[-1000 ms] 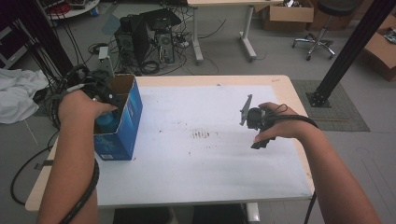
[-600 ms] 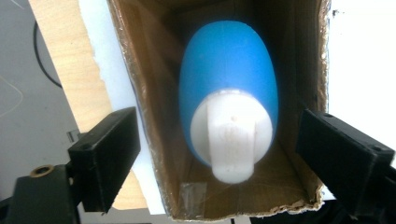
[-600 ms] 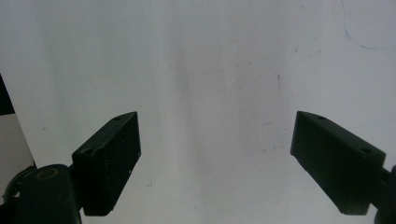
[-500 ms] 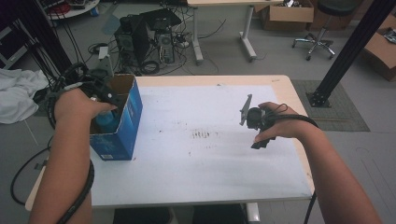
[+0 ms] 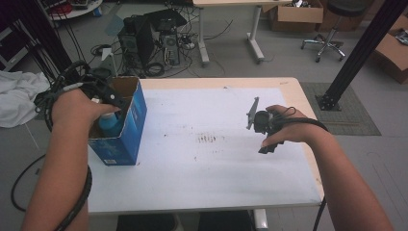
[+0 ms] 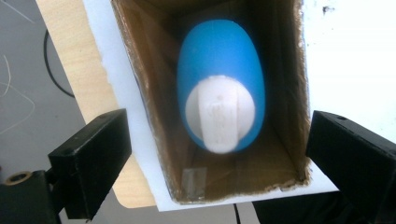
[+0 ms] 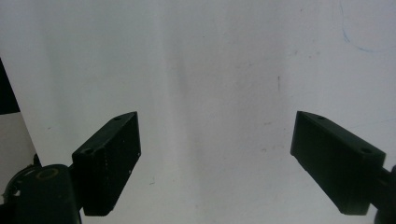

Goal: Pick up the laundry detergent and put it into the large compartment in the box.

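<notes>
A blue cardboard box [image 5: 126, 129] stands open-topped near the table's left edge. Inside it is a blue bottle [image 5: 108, 124] with a white cap. In the left gripper view I look straight down into the box [image 6: 150, 88] onto the bottle [image 6: 219, 70] and its cap [image 6: 219, 114]. My left gripper [image 6: 217, 128] hovers over the box mouth; its jaws have just been opening and stand wide, well apart from the bottle. In the high view the left gripper [image 5: 107, 95] sits at the box rim. My right gripper [image 5: 262, 127] is held open over bare white tabletop [image 7: 215, 70], nothing between its jaws [image 7: 215, 135].
A white sheet [image 5: 202, 163] covers the wooden table, with faint marks at its middle. Beyond the far edge are computer towers [image 5: 154, 41] and cables on the floor. A black post [image 5: 356, 53] stands at the right, a white cloth [image 5: 17, 96] at the left.
The left hand has eased slightly to the left over the box, with the bottle staying inside. The right hand has kept still.
</notes>
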